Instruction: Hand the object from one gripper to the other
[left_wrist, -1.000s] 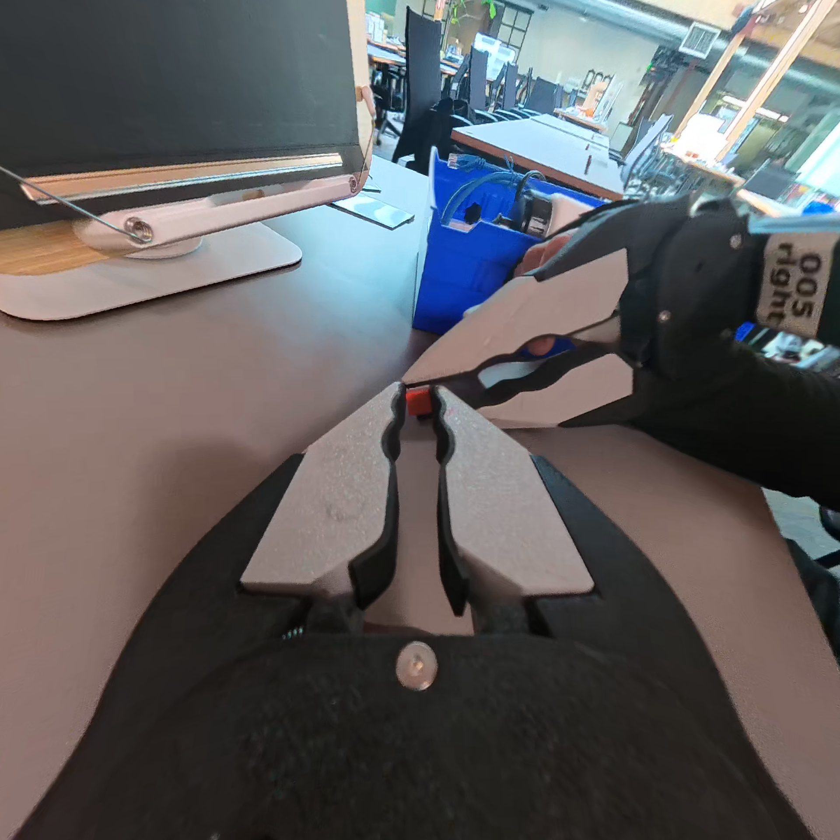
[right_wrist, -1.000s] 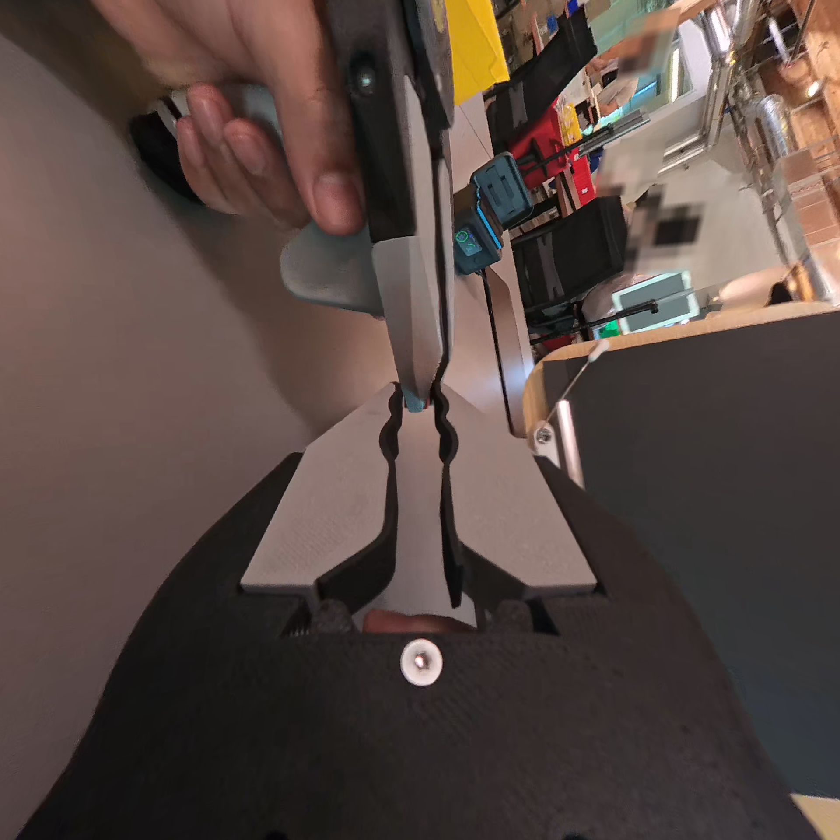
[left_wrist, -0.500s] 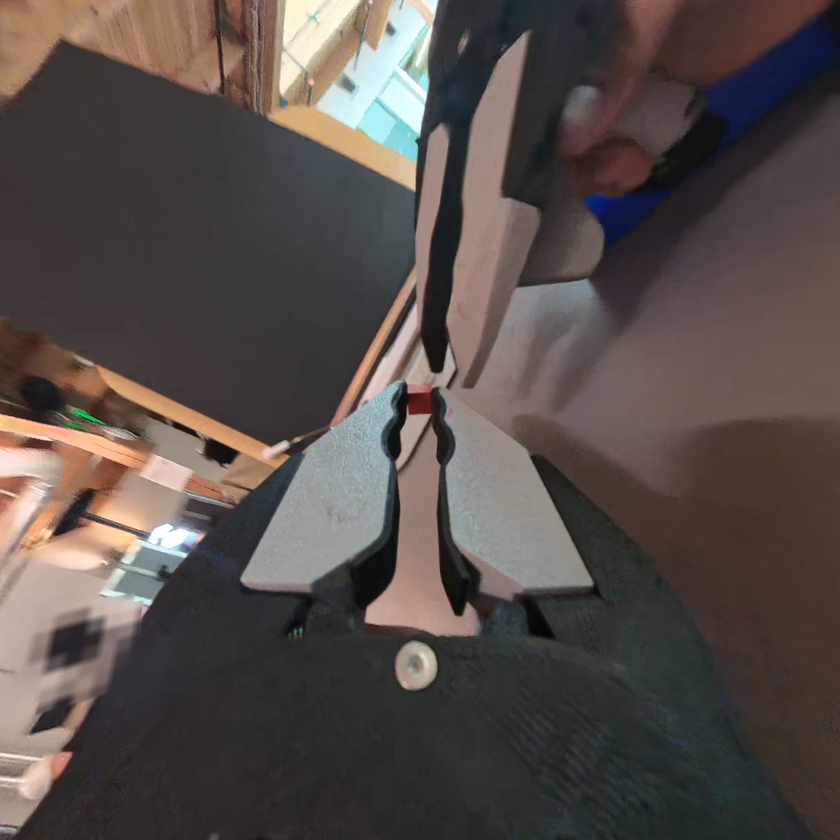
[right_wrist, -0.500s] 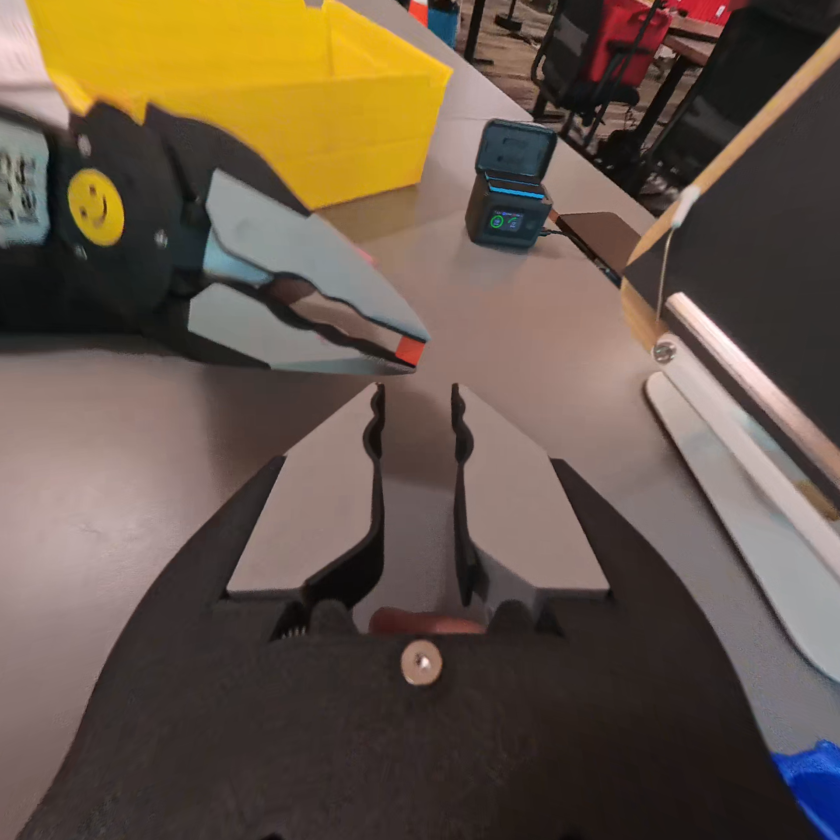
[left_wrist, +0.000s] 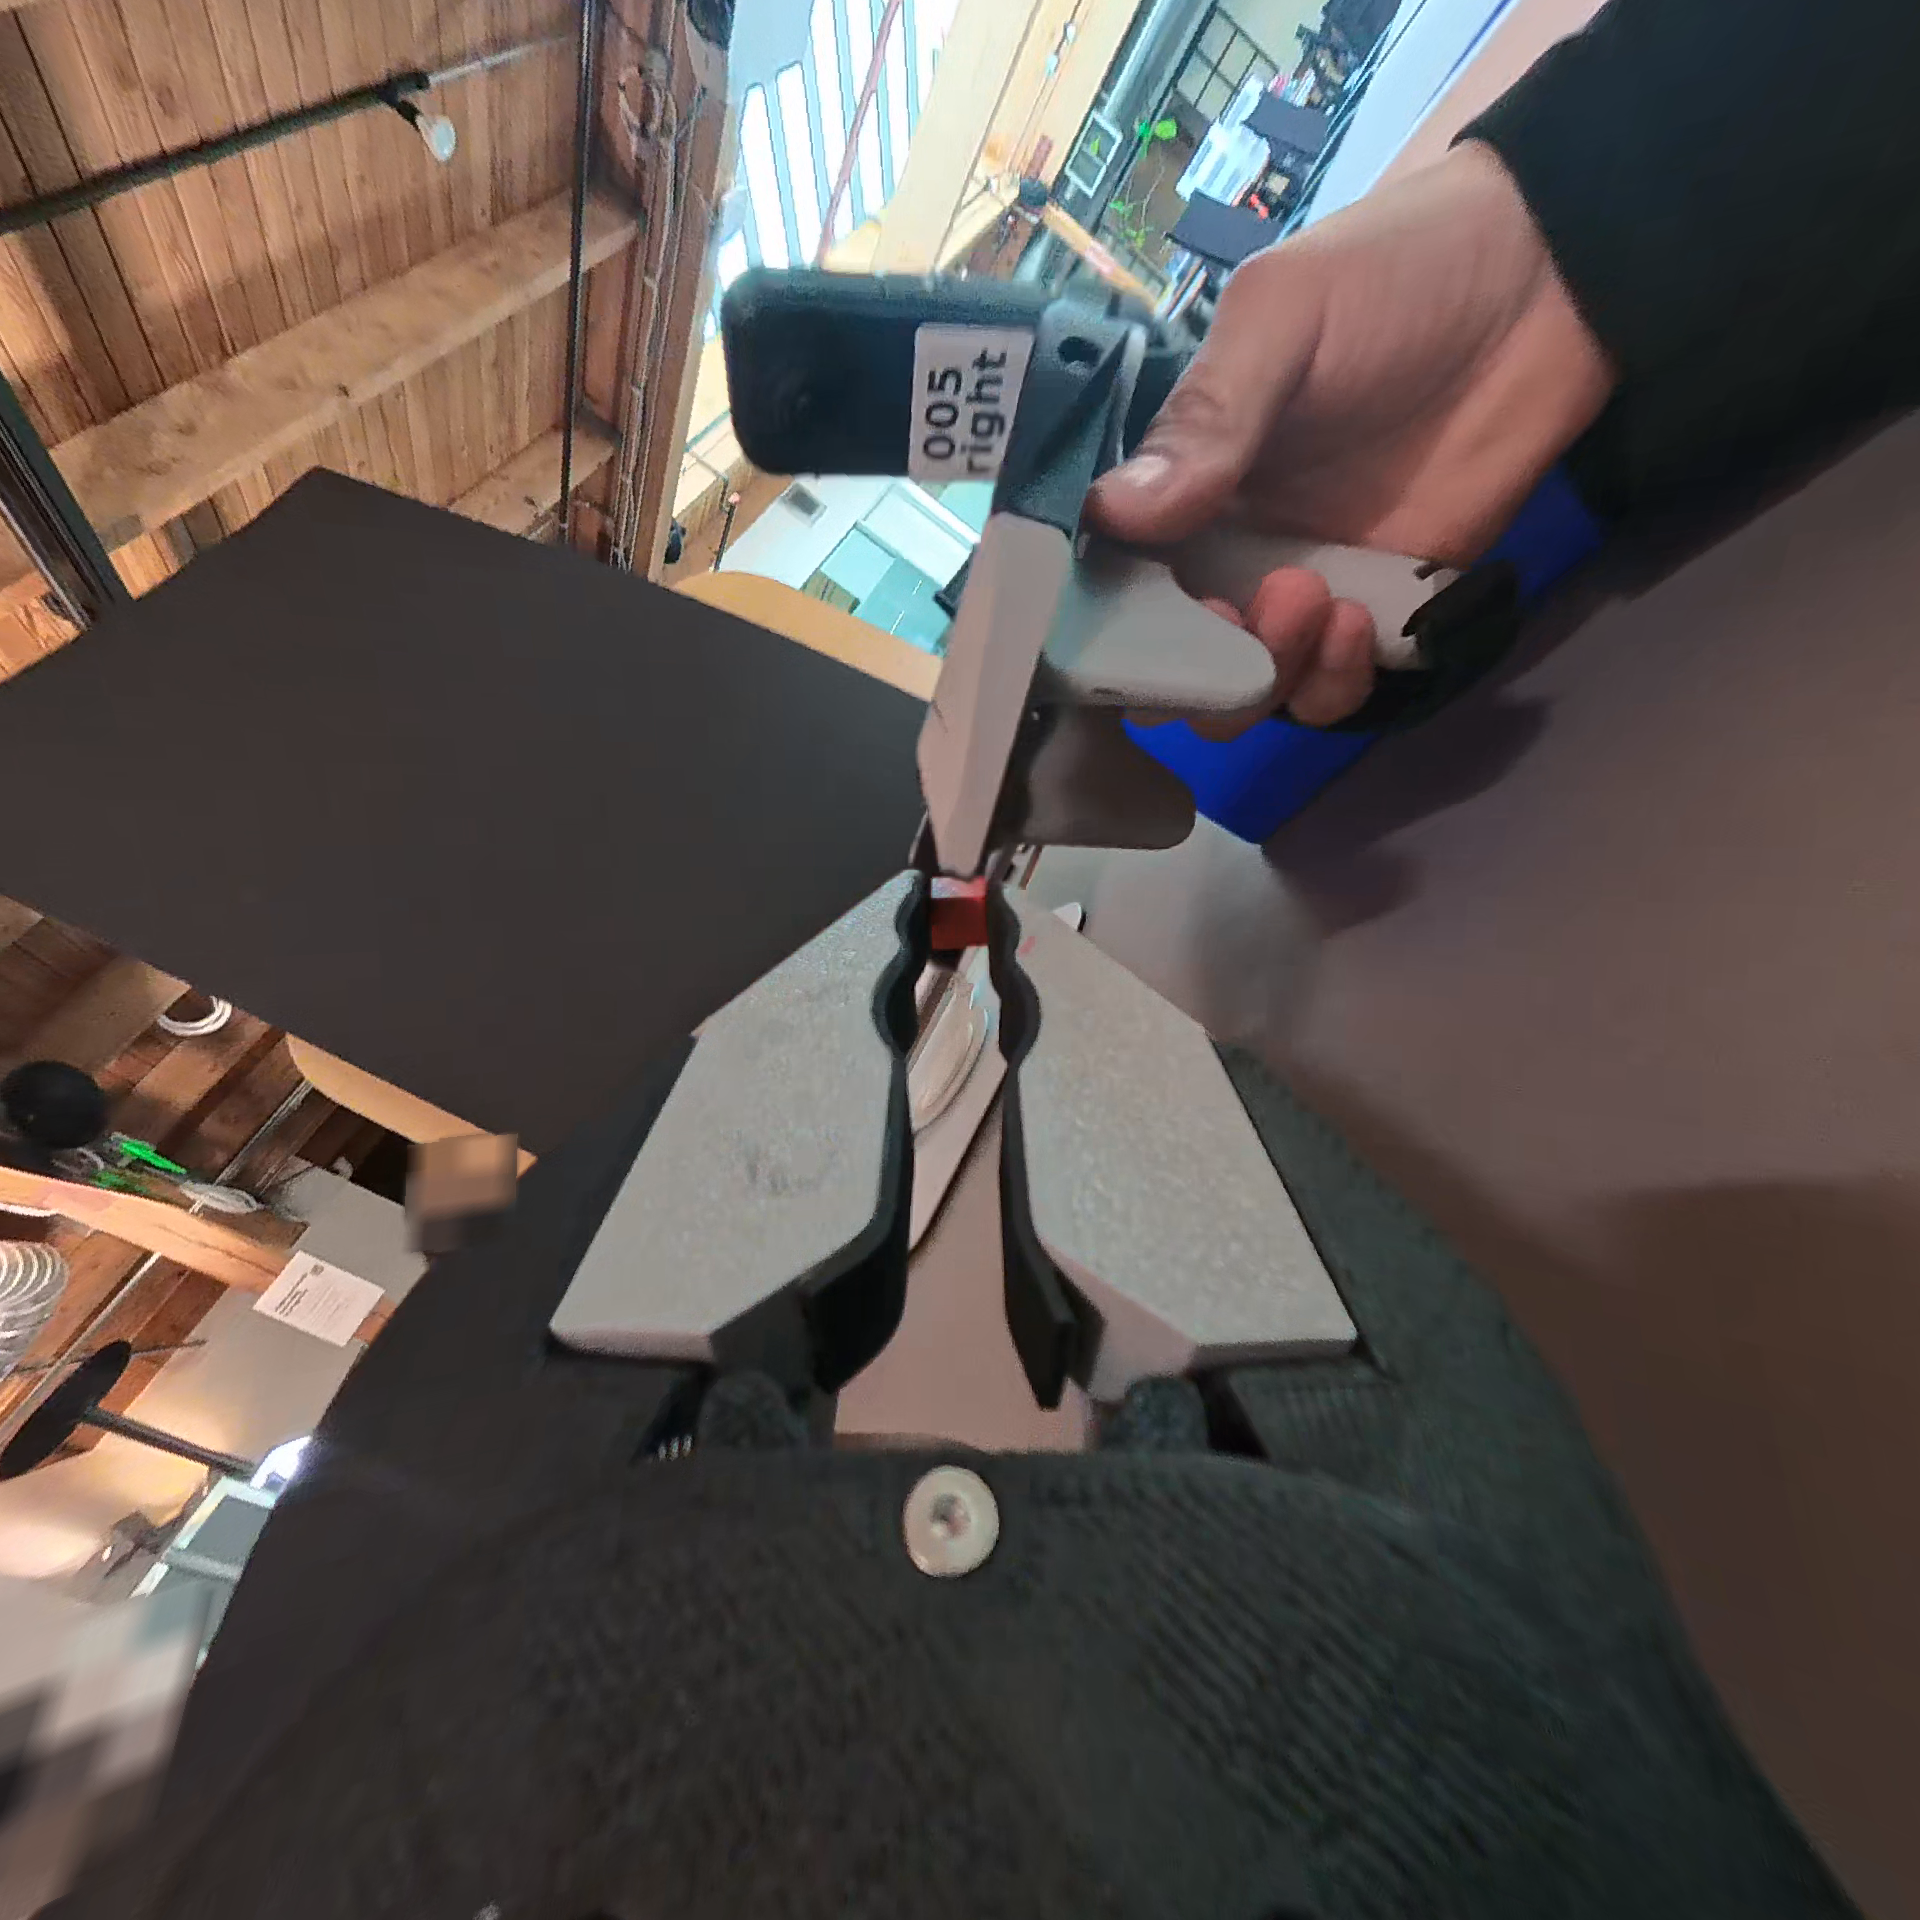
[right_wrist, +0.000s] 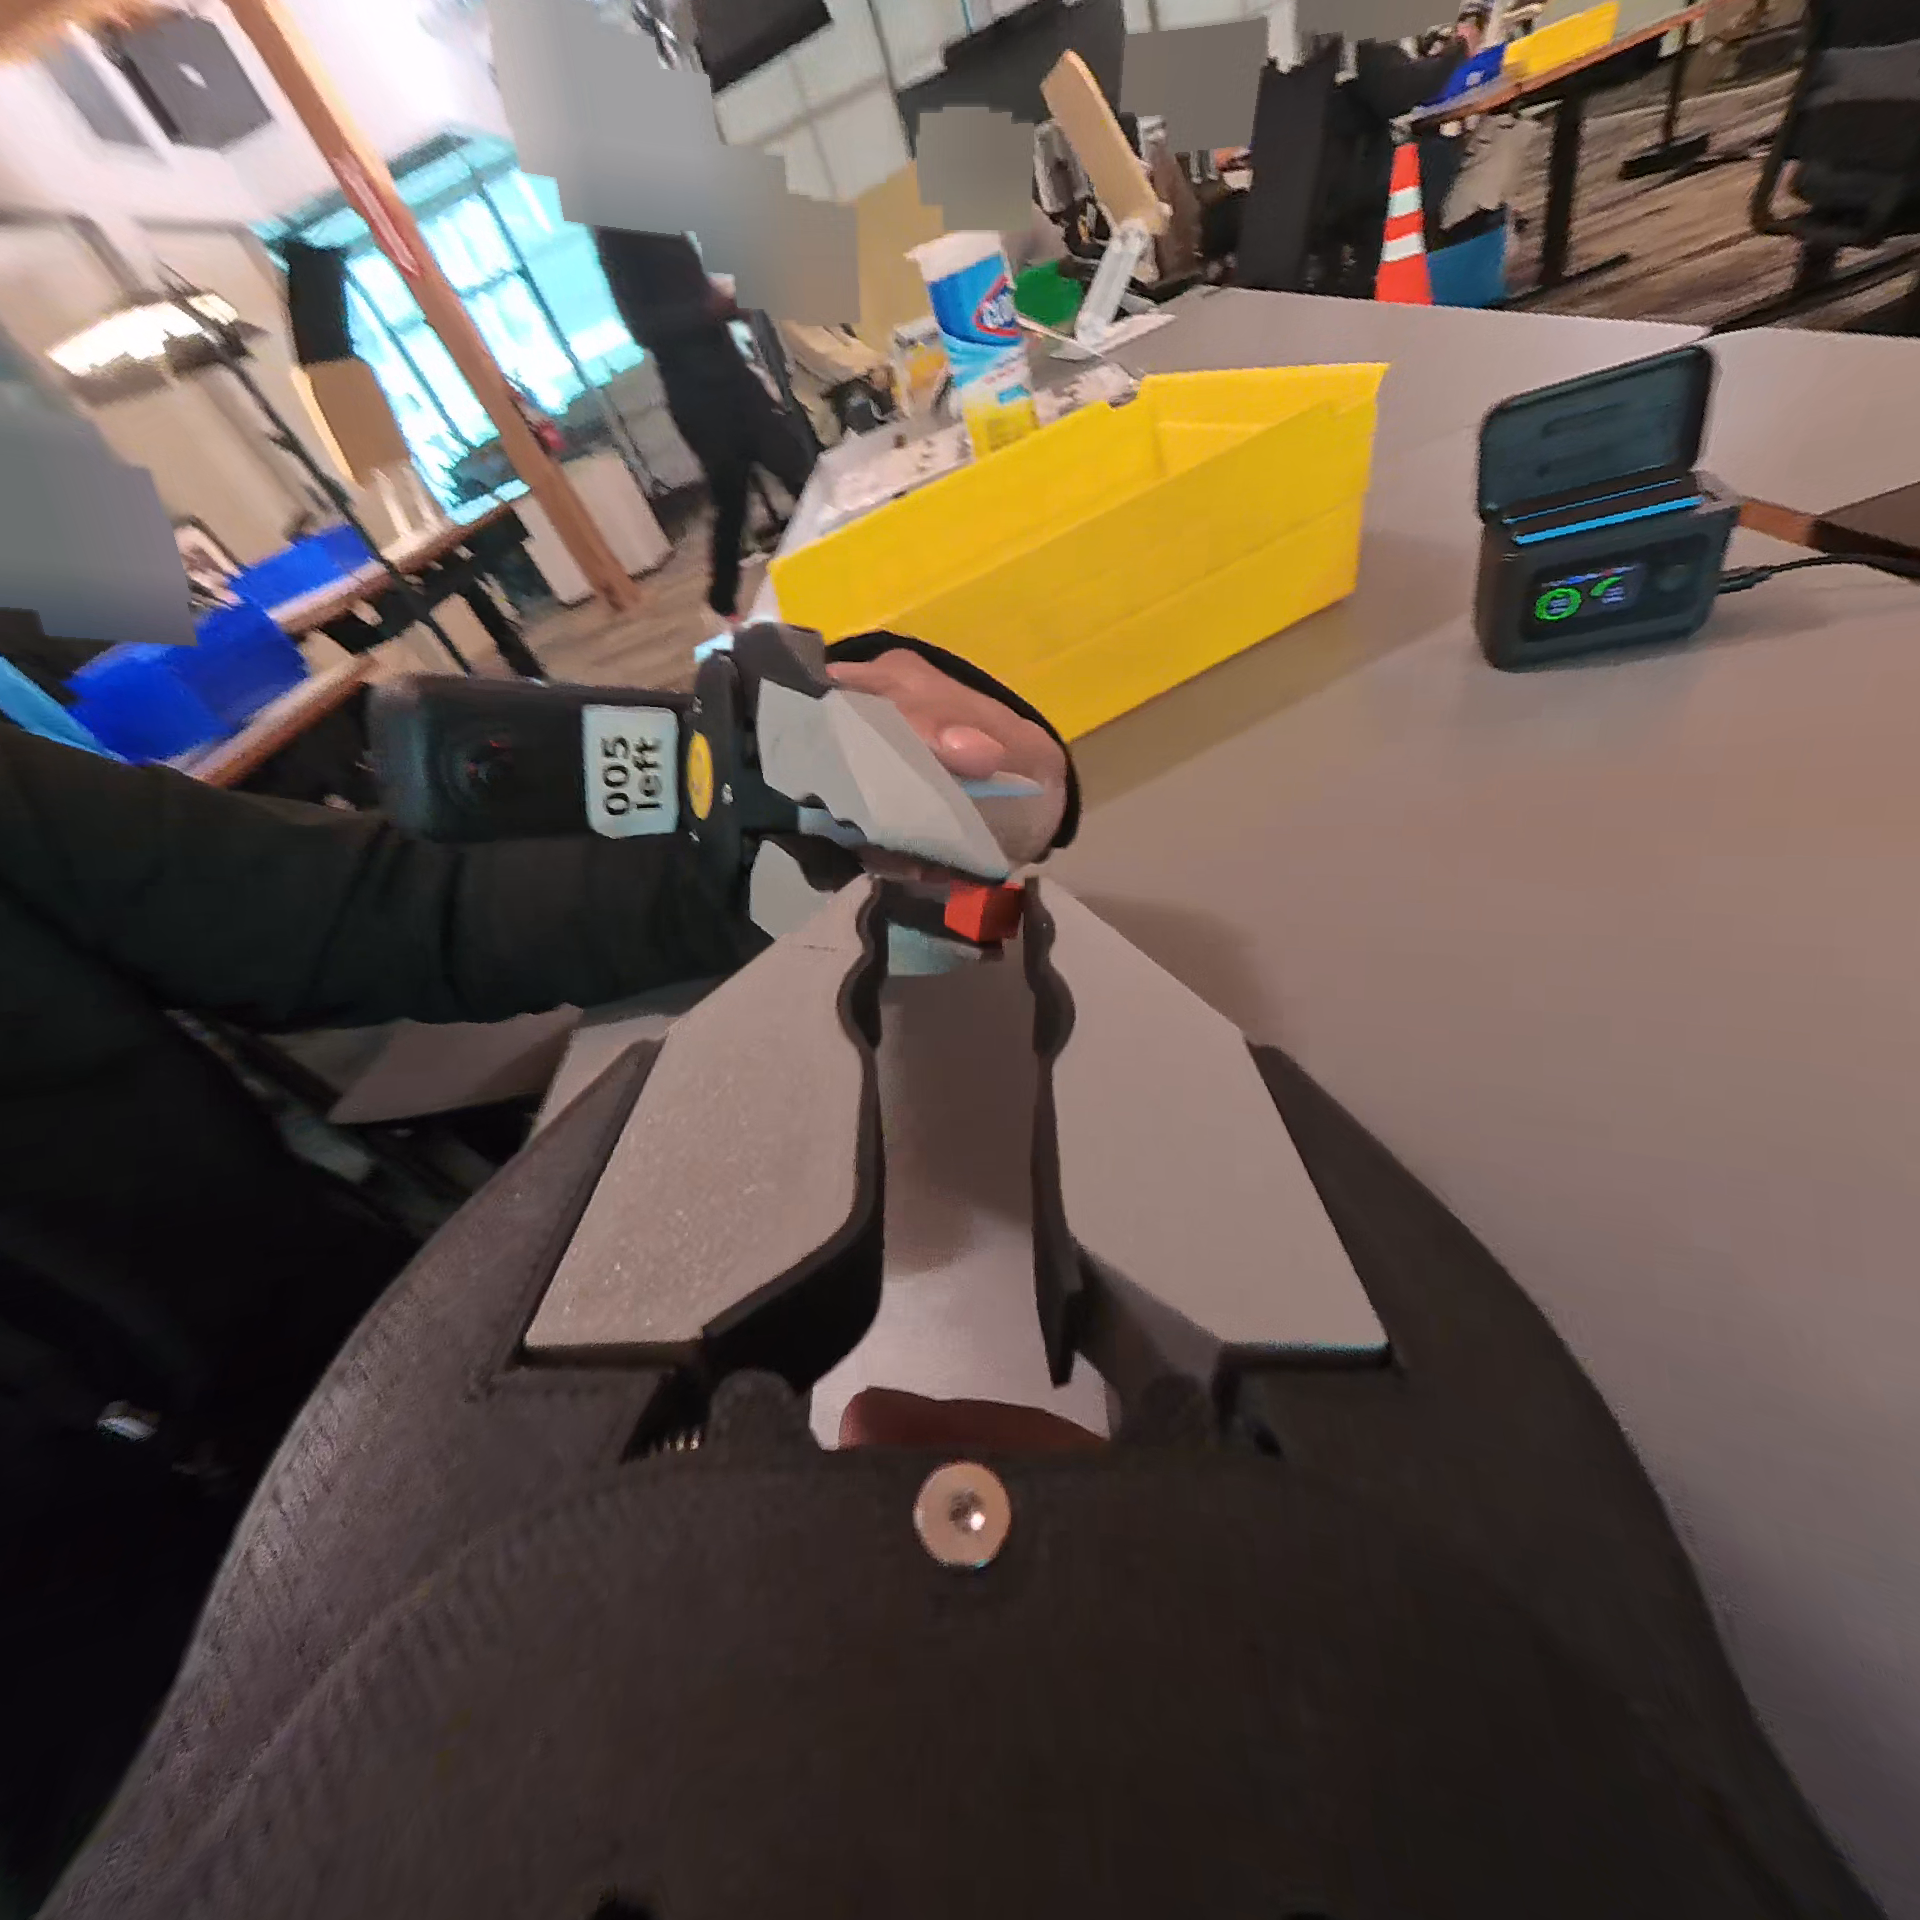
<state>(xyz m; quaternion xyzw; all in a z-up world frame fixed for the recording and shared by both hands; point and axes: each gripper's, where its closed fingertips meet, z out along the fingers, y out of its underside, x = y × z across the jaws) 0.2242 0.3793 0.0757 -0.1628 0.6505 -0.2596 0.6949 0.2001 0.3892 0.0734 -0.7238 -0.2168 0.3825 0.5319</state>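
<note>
The left claw (left_wrist: 958, 914) grips the red cube (left_wrist: 957, 921); the right claw (right_wrist: 951, 925) stands open around it.

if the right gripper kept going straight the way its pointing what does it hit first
Most likely the small red block, which sits right between its open fingertips, held by the left gripper. The right gripper would meet the block or those tips almost at once; exact depth is hard to judge.
</note>
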